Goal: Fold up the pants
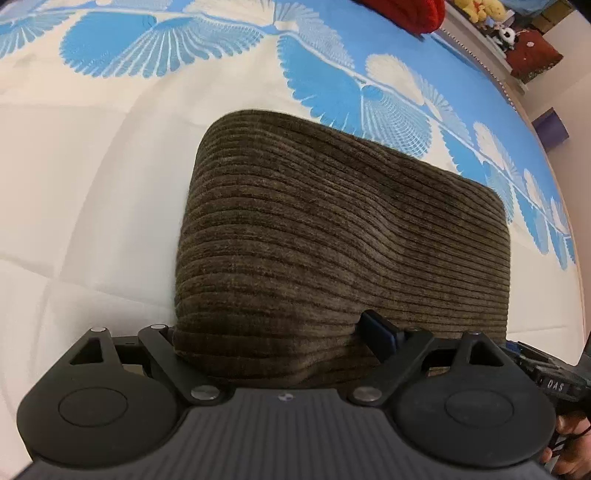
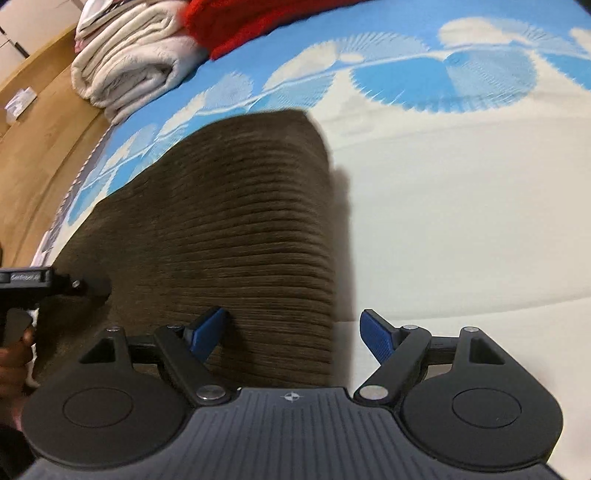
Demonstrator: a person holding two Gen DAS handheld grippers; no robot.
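Brown corduroy pants (image 1: 332, 229) lie folded into a thick rectangle on the white and blue bedspread (image 1: 74, 184). My left gripper (image 1: 269, 332) is open at the near edge of the fold; its right blue pad (image 1: 380, 332) rests on the fabric, while the left finger is hidden beside the bundle's left side. In the right wrist view my right gripper (image 2: 293, 332) stands open across the right edge of the pants (image 2: 229, 229): one pad (image 2: 210, 328) is over the cloth, the other over bare bedspread. Neither pair of pads presses on the cloth.
A folded white blanket (image 2: 125, 62) and red fabric (image 2: 240, 26) lie at the far side of the bed. Wooden floor (image 2: 33, 147) runs past the bed's edge. A shelf with plush toys (image 1: 476, 11) and a purple box (image 1: 550, 127) stand beyond. A hand (image 2: 11, 362) holds the other gripper.
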